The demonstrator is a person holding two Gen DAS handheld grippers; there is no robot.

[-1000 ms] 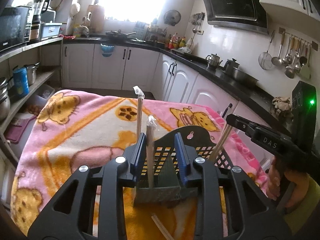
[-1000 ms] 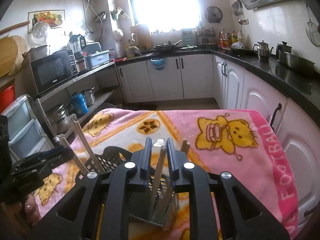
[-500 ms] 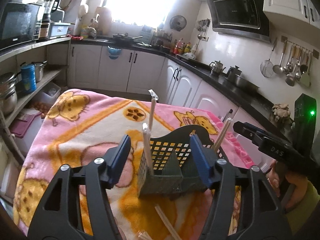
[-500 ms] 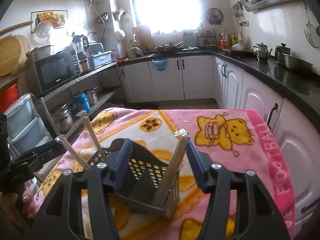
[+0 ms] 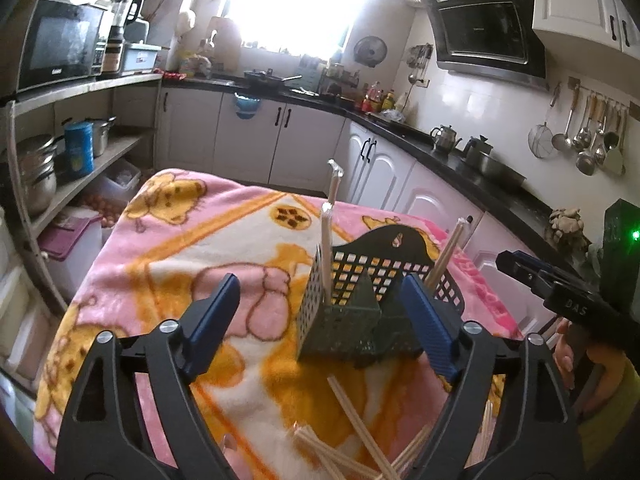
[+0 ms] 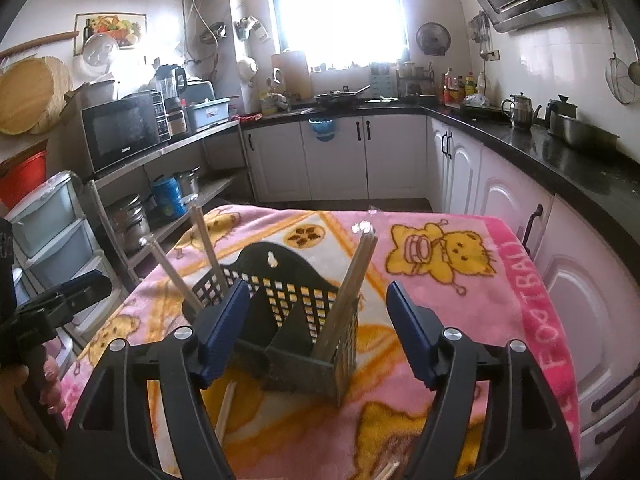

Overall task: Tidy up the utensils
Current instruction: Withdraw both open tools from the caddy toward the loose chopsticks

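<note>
Since the earlier frame both grippers have drawn back from the black utensil basket [image 5: 360, 300] and let go of the chopsticks they were clamping, which are now standing in its compartments. The left gripper [image 5: 324, 320] is hanging in front of the basket, its jaws opening wide with nothing pressed between them; the wrapped chopsticks [image 5: 329, 248] are leaning free in the left-hand compartment. The right gripper [image 6: 316, 328] is likewise spreading its jaws, clear of the chopstick pair [image 6: 348, 292] resting in the right-hand compartment.

The step in hand appears to be the release after a drop-in. The next move is likely calling for a reach down to the loose chopsticks [image 5: 352, 436] lying near the front edge of the tabletop [image 5: 168, 248], just before the basket.

The blanket-covered tabletop is lying bare to the left and behind the basket, giving room. On the right, the basket is sitting nearer that edge, and the two grippers are working close together.
</note>
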